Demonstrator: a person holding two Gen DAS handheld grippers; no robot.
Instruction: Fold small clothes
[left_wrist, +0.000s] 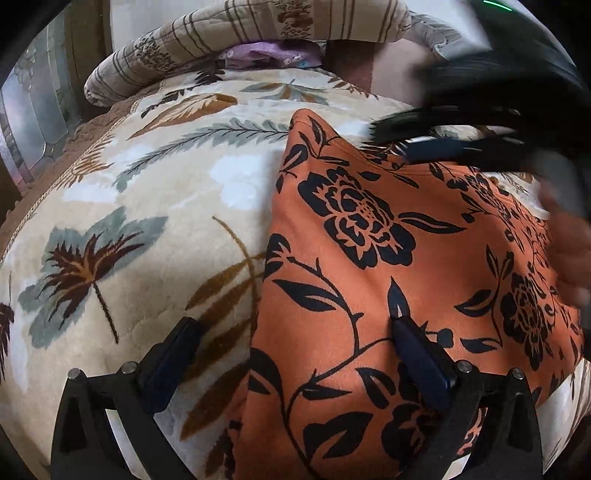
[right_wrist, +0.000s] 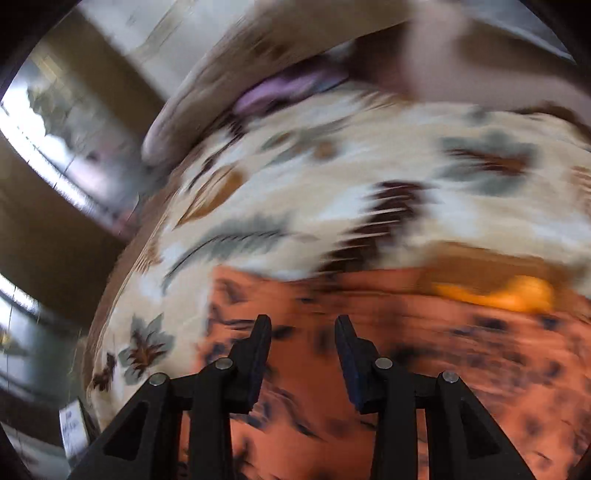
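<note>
Orange garment (left_wrist: 388, 258), black floral print; cream blanket (left_wrist: 147, 206), leaf pattern.

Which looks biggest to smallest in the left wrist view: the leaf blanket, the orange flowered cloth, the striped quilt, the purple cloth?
1. Leaf blanket
2. Orange flowered cloth, though it lies nearer the camera, so its rank against the blanket is unsure
3. Striped quilt
4. Purple cloth, mostly hidden under the quilt

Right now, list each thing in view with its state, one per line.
orange floral garment: spread on the blanket, not gripped.
left gripper: fingers wide apart, empty.
right gripper: fingers apart, empty, view blurred.
leaf-print blanket: laid flat.
striped quilt: bunched at the far edge.
</note>
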